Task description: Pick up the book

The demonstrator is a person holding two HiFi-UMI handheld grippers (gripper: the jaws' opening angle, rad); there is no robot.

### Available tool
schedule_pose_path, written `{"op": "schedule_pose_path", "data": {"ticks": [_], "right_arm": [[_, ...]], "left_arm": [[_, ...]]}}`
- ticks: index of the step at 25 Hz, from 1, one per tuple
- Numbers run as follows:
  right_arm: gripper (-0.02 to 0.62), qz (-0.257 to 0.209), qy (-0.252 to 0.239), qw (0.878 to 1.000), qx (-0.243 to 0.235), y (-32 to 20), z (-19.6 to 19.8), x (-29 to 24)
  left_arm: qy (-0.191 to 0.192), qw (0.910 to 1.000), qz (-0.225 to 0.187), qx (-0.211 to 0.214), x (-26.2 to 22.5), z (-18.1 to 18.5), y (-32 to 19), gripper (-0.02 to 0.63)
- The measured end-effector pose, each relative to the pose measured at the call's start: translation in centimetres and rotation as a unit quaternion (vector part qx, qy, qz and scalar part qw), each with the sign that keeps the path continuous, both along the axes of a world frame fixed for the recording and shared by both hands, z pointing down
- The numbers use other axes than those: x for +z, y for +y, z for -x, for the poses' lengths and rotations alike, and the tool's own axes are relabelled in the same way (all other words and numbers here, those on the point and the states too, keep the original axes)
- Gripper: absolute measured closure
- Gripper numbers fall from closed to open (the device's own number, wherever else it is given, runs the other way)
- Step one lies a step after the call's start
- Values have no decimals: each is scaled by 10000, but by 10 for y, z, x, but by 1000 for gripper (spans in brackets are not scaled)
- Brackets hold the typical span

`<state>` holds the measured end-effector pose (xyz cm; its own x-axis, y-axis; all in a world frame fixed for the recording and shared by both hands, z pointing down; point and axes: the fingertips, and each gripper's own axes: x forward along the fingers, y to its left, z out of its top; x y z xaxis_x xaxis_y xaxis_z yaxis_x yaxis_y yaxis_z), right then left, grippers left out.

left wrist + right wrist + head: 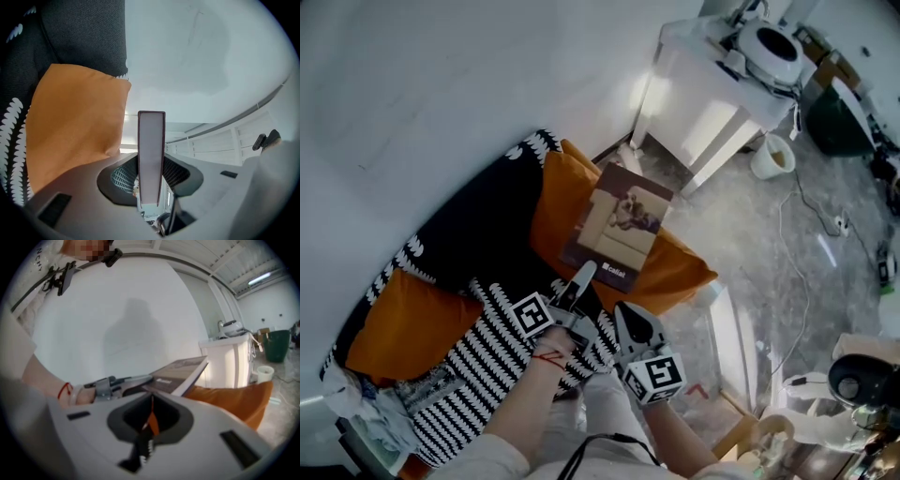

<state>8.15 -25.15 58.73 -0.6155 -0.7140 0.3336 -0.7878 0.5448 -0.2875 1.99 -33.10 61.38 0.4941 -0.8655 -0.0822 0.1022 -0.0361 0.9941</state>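
Item: book (619,232), thin, dark-bordered cover with a pale picture. It is held off the seat, above the orange cushion (680,274), with its cover facing up. The near edge sits in the left tool (584,278), and the far end reaches toward the wall (441,84).

Left tool: clamped on the book. In the left gripper view the book stands edge-on between the two jaws, pale page block showing and both pads pressed to the covers. The marker cube (531,313) sits on its back. The holding wrist wears a red cord (547,357).

Right tool (625,315): jaws together, with nothing gripped between them. It sits just beside the left tool, below the book's near corner and apart from it. Its own marker cube (655,377) faces up.

Seat furnishings: a second orange cushion (401,326) lies to the left. A black-and-white patterned cover (487,349) is spread beneath and around both cushions.

Surroundings: a white cabinet (698,98) stands against the wall, carrying a round white appliance (771,42). A pale cup (772,157) stands on the grey floor (750,234) beside the cabinet. A dark green bin (836,120) stands further right. A cable trails across the floor.
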Motion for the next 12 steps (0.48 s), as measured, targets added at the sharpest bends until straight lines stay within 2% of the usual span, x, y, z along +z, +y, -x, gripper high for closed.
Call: {"op": "schedule_pose_path", "data": {"ticks": [12], "right_arm": [[581,-139,11,9999,-36,6,1,-22]], "left_arm": [[-43,10000,-31,0,-16,3,12,440]]}}
